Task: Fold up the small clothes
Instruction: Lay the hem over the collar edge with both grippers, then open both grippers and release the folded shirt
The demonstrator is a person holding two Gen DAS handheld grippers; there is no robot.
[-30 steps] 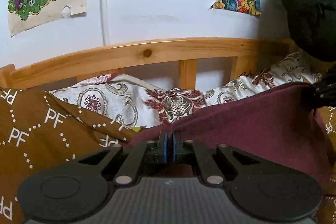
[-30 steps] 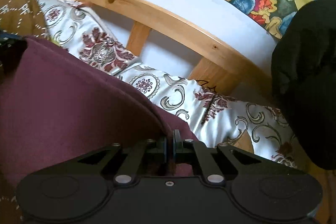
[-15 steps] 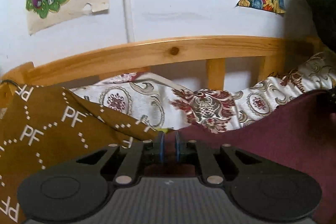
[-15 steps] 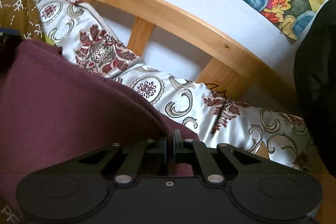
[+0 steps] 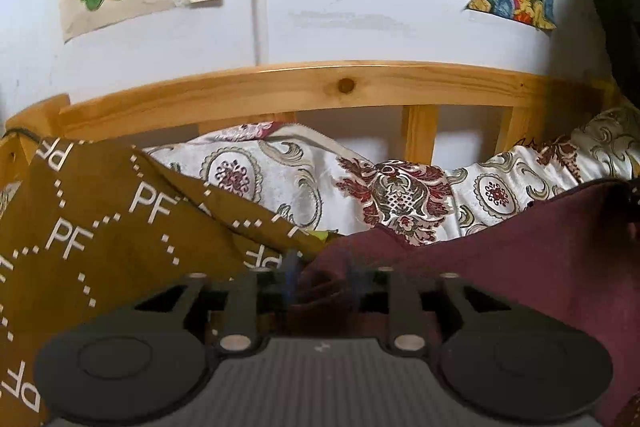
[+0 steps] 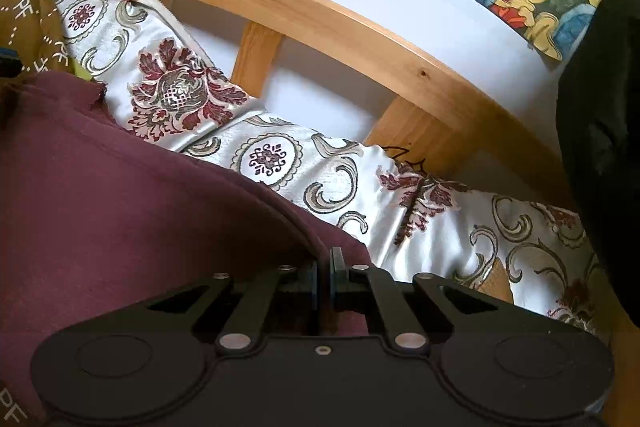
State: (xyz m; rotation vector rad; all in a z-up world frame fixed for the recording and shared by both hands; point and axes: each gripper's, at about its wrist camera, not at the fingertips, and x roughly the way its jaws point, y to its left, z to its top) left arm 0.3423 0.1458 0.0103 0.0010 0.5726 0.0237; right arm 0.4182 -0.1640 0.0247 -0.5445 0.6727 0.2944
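Bed w/ pine rail (image 5: 320, 87) along the wall. On it: brown spread (image 5: 100, 227) w/ white "PF" print at left, maroon garment (image 6: 120, 187) lying over the spread, cream-and-red floral pillows (image 6: 280, 163) propped against the rail behind both.

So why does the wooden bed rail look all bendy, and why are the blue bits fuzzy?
Left wrist view: the fisheye lens bows the wooden bed rail; the left gripper, opening, shows smeared blue pads. Right wrist view: the rail curves too, and the right gripper is sharp.
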